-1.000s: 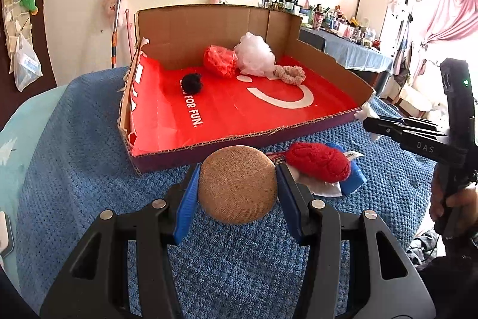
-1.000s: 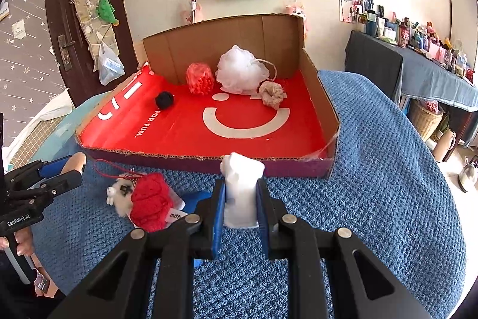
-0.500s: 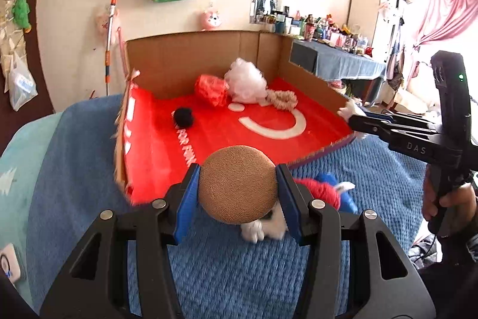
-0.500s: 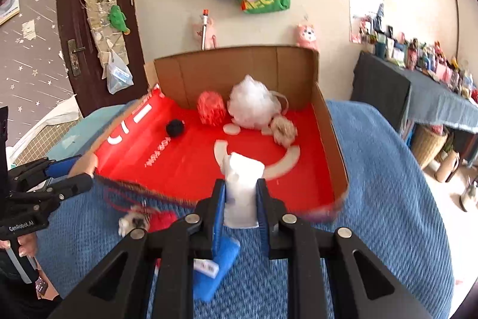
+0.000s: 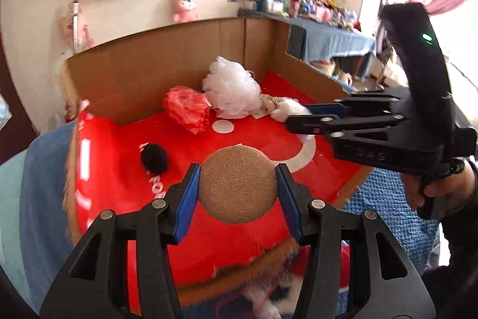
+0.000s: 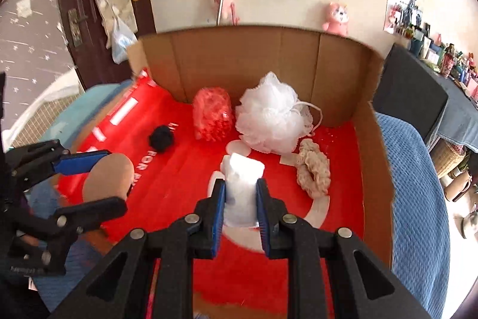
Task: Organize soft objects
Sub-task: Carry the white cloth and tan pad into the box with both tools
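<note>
Behind the bed, the wall with its green bag and pink plush filled the background. A second earlier both my claws hung short of the cardboard box, over the blue blanket; by this moment both had crossed its front rim and hovered over the red floor. I judged the carry nearly done, with only the release left.

My left claw was clamped on the brown round pad, my right claw clamped on the white foam block, neither touching the floor as far as I could tell.

From the left wrist I saw the right claw side-on, its white load close to the beige scrunchie, and leftover soft things blurred below the front rim. From the right wrist I saw what that view hid: the whole scrunchie beside the white mesh puff, the red mesh puff, the black pom-pom, and open red floor ahead of my block.
</note>
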A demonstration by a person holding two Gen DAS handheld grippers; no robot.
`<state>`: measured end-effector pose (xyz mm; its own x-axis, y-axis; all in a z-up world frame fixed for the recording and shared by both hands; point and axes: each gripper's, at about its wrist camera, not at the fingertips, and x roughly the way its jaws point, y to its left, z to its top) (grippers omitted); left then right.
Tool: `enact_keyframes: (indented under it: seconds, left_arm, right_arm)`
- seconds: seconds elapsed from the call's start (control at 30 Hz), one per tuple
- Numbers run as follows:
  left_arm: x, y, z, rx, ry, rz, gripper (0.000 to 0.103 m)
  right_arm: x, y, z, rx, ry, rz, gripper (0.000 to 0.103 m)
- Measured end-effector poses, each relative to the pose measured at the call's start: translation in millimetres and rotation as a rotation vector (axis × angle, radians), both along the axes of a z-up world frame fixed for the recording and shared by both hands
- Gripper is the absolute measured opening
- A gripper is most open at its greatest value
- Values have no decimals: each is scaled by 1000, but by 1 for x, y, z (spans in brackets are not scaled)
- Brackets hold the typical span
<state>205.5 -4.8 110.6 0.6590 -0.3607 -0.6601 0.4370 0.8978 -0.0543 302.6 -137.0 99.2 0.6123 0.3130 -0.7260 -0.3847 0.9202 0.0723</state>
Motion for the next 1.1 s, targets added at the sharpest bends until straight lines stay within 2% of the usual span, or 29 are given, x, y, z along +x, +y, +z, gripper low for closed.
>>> enact_keyframes:
  seconds: [0.23, 0.43, 0.7, 0.83, 1.1]
  left_arm:
    - [46, -19, -14, 71, 84, -61, 48]
    - [74, -31, -30, 103, 152, -88, 48]
    - [100, -36, -46, 147, 208, -75, 48]
    - [104, -35, -47, 114, 251, -77, 48]
    - [115, -39, -50, 148, 293, -68, 48]
  right_arm:
    - [42, -3, -21, 0, 146, 20, 22]
    - [62, -6, -31, -5, 210, 24, 22]
    - [73, -3, -36, -29, 241, 28, 22]
    - [76, 7, -39, -58, 241, 27, 23]
    - [84, 13, -48, -60, 283, 8, 23]
